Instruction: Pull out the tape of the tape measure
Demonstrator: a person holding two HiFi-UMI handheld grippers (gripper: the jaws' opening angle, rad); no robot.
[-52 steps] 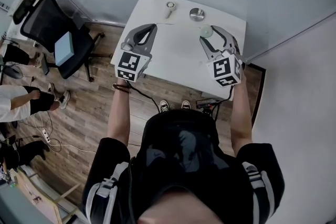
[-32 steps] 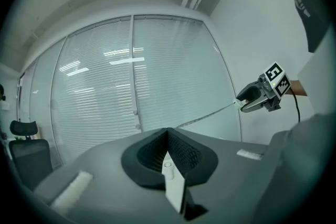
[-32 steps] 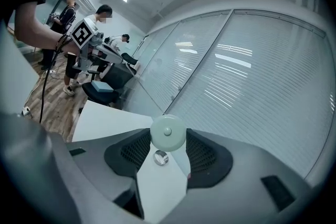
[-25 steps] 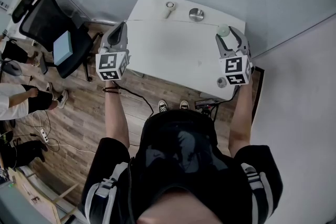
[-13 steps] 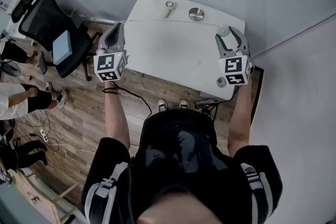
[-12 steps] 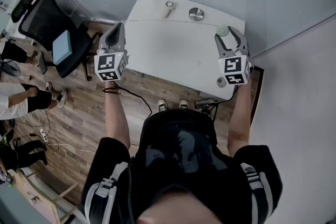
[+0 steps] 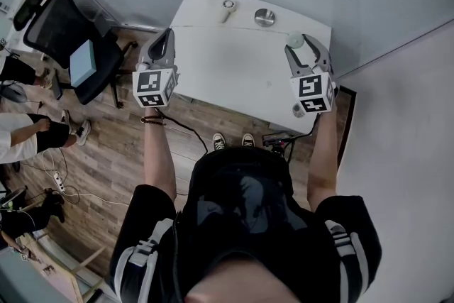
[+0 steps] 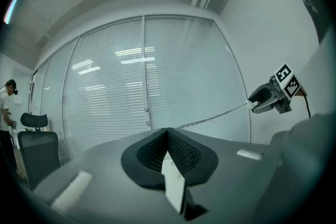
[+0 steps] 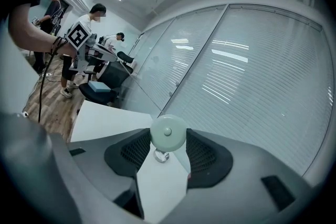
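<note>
1. Each claw's cube bears black-and-white square markers.
2. Left claw [image 8: 168, 134], jaws pressed together, pinches the tape [image 8: 220, 113] by the bench's [image 7: 234, 74] left edge.
3. Right claw [image 7: 298, 45], jaws wide, grips the round pale-green tape measure [image 9: 168, 132] over the bench's far right.

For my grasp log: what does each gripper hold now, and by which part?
The right gripper clamps the round case of the tape measure by its sides. The left gripper pinches the free end of the tape, stretched between them.
</note>
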